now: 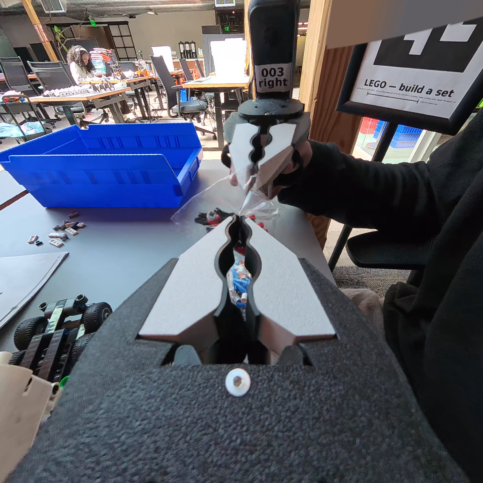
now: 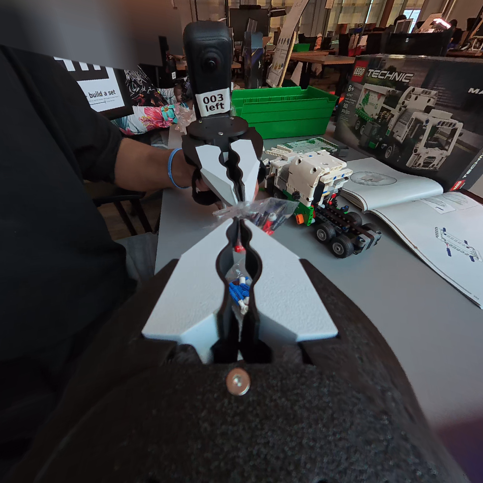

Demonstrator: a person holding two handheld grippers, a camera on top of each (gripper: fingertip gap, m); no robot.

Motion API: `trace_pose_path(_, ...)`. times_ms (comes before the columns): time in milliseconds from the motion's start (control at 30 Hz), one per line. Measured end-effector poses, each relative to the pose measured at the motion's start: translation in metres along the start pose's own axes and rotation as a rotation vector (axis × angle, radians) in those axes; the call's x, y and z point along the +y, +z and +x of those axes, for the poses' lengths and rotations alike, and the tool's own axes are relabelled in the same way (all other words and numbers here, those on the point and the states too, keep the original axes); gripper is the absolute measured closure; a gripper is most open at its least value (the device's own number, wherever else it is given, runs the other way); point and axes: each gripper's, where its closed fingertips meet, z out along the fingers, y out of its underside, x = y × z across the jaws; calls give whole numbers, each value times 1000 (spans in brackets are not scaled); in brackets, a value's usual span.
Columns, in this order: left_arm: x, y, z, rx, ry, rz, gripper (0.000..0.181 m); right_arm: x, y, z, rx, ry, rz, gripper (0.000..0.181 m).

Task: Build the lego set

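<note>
Desk [image 2: 366, 300] surface is grey, and the biggest thing on it is the set's box [image 2: 418, 112], which stands at the far edge in the right wrist view. A green bin [image 2: 282, 112] stands beside that box, and a blue bin [image 1: 104, 167] sits toward the far edge in the left wrist view. An open instruction booklet [image 2: 418, 227] lies flat in front of the box. Next to it stands the half-built white truck [image 2: 318, 188] on black wheels.

Both grippers meet above the desk, near the edge closest to the person. The left gripper [image 1: 239, 218] has its jaws pressed together on the top of a clear plastic bag [image 2: 264, 209]. The right gripper [image 2: 238, 219] pinches the same bag from the opposite side, also with no gap at the tips. The two pairs of tips almost touch each other. The bag hangs between them and holds small blue, red and white pieces.

Some loose small pieces [image 1: 58, 231] lie scattered on the desk just in front of the blue bin.
</note>
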Motion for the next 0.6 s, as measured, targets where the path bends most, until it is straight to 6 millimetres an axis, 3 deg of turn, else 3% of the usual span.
trace_pose_path(267,2,-7,-8,-20,-27,7,181,6,-19,13,62,22,19,181)
trace_pose_path(600,1,-15,-19,-54,-55,28,181,15,-28,19,99,51,7,181)
